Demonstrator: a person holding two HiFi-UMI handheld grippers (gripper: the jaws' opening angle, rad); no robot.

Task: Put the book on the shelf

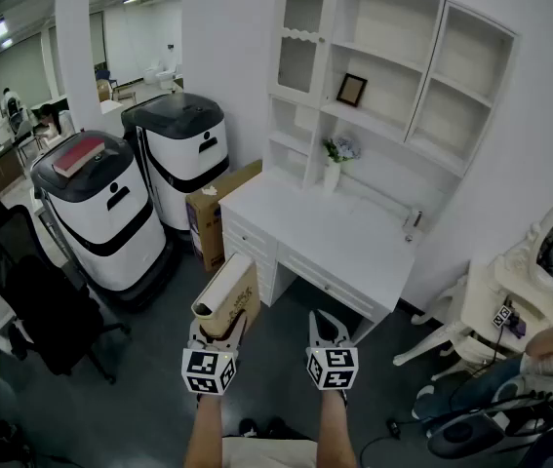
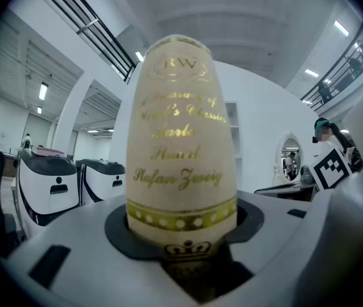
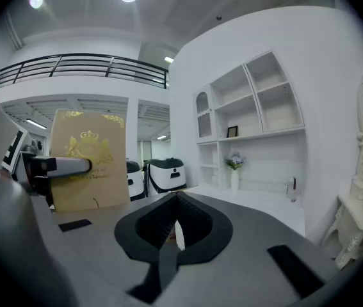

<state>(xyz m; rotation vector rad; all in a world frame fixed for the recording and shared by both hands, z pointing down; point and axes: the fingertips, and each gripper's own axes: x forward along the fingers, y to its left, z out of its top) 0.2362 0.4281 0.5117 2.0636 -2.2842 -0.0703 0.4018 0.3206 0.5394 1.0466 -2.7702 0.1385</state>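
The left tongs [image 1: 219, 334] pinch the book [image 1: 232, 295] by its two covers, one pad on each face, which seems meant to keep it standing the way it would sit between the boards of the shelf [image 1: 393, 96]. The book is in the air, well short of the shelf and lower than it, out in front of the white surface [image 1: 335, 232] that lies under the shelf. Its long axis is upright. The rounded spine with the gold lettering faces back, away from the shelf, and the page edge points toward it, so it could probably go in page edge first with the spine left showing. The right tongs [image 1: 326, 331] are pressed together on nothing, beside the book at the same remove from the shelf, likely kept free to steady it.
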